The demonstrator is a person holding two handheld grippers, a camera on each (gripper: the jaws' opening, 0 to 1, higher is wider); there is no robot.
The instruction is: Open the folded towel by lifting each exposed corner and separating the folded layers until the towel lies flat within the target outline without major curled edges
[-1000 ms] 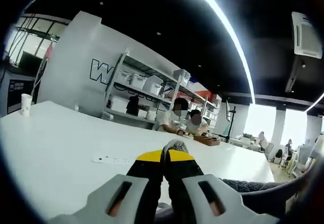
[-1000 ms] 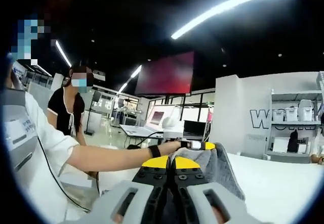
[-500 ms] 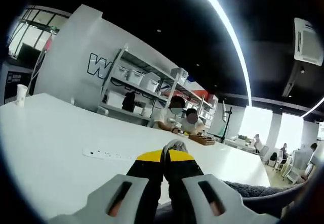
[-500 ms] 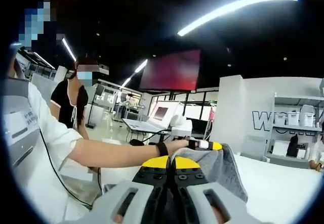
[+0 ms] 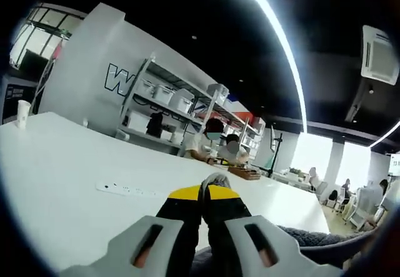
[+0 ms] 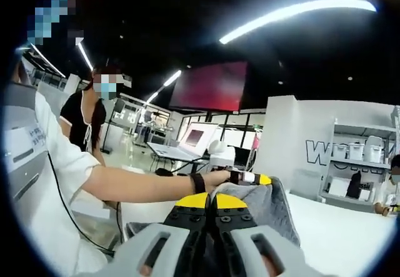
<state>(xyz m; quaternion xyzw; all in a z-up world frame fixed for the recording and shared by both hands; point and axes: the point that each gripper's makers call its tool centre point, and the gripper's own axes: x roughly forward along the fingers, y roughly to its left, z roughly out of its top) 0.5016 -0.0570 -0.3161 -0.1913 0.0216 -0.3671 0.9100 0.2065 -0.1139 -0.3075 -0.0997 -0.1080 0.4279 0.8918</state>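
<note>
left gripper view: the left gripper rises from bottom centre, its yellow-tipped fingers pressed together on a small tuft of grey towel that pokes up between the tips. more of the towel sags dark at lower right of the frame. behind lies a long white counter w/ a white power strip at centre left and a paper cup at far left. shelving w/ bins and seated people sit mid frame.

right gripper view: the right gripper at bottom centre, fingers closed on a corner of the same grey towel, which drapes right of the tips and runs up to the other gripper, seen just above centre at the end of the person's forearm. a red screen hangs upper centre; another person stands at upper left.

judgement: both corners look pinched and the towel hangs raised between the two tools, so the step is spreading it before laying down. to do it well: keep both pinches firm, draw the hands apart until the edge between them is taut w/o slack, let the folded layers fall free, then lower evenly onto the counter so no edge curls under. target outline can't be made out here, so check alignment before release.
</note>
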